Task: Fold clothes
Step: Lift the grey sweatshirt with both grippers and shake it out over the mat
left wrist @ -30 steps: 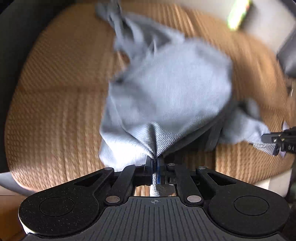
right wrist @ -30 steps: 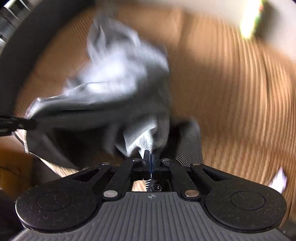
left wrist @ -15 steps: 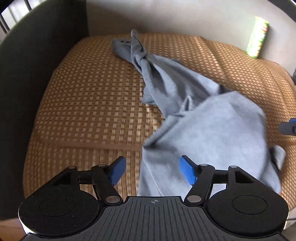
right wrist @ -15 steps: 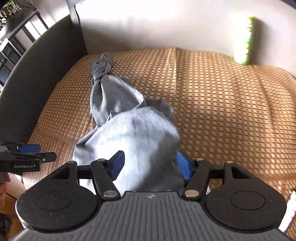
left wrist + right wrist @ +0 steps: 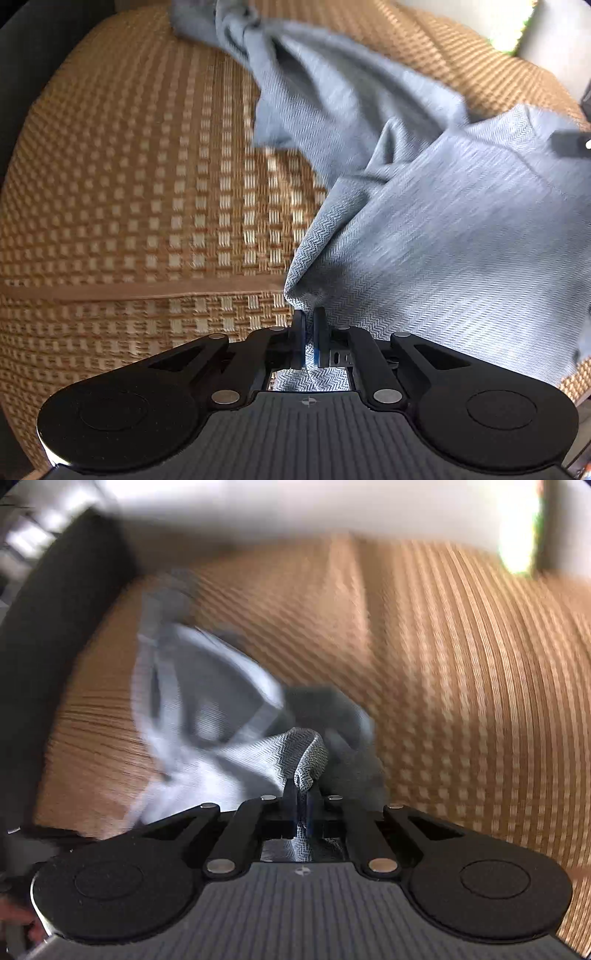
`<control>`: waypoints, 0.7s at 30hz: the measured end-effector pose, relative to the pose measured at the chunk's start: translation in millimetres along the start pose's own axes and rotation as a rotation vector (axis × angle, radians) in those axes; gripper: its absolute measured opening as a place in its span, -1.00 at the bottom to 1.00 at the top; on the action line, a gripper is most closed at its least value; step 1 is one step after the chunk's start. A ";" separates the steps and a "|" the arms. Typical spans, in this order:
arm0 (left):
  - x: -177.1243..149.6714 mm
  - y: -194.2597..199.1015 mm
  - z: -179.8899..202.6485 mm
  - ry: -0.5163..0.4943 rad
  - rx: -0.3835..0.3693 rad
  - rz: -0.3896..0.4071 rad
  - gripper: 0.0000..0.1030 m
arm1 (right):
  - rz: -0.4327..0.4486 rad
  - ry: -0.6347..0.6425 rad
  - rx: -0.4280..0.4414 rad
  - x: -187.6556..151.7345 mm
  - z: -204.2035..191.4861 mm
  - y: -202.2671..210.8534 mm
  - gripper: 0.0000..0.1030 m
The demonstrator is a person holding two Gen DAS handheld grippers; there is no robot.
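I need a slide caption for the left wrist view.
Left hand-held gripper shut on gray garment over woven mat.

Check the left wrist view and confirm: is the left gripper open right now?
No, the left gripper is shut, its jaws pinching a fold of the grey garment.

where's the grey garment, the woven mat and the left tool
grey garment (image 5: pixel 461 229), left wrist view, broad flat panel
woven mat (image 5: pixel 140 192), left wrist view, bare weave
left tool (image 5: pixel 309 325), left wrist view, between its fingertips

Garment (image 5: pixel 443 221): grey woven cloth, fine herringbone texture, matt. Mat (image 5: pixel 147 184) ahead of and beneath the left gripper (image 5: pixel 309 332): tan woven cane-like checker, slight sheen. Gripper bodies: black speckled matt plastic, ribbed; bright metal rivets; blue pads.
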State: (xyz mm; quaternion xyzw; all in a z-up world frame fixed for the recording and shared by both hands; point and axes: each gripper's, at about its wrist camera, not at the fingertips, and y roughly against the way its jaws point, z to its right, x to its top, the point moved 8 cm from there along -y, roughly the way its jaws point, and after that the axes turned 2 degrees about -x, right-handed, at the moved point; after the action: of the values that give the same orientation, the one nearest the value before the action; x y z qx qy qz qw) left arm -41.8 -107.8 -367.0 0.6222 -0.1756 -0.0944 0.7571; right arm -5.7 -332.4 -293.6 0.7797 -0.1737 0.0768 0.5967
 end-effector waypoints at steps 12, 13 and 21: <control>16.1 93.1 13.4 0.163 -0.081 0.138 0.33 | -0.170 0.097 0.122 -119.7 -16.2 144.8 -0.91; 22.4 91.1 18.6 0.157 -0.074 0.144 0.38 | -0.195 0.062 0.106 -134.7 -7.5 142.7 -0.91; 82.2 21.3 72.9 -0.045 -0.022 0.058 0.51 | -0.222 -0.088 0.097 -185.9 21.4 161.9 -0.91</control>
State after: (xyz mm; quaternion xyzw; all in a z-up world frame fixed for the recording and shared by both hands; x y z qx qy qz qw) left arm 4.3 -199.3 -322.1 0.6063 -0.2094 -0.0881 0.7621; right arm -238.7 -356.4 -213.9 0.8248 -0.1085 -0.0157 0.5547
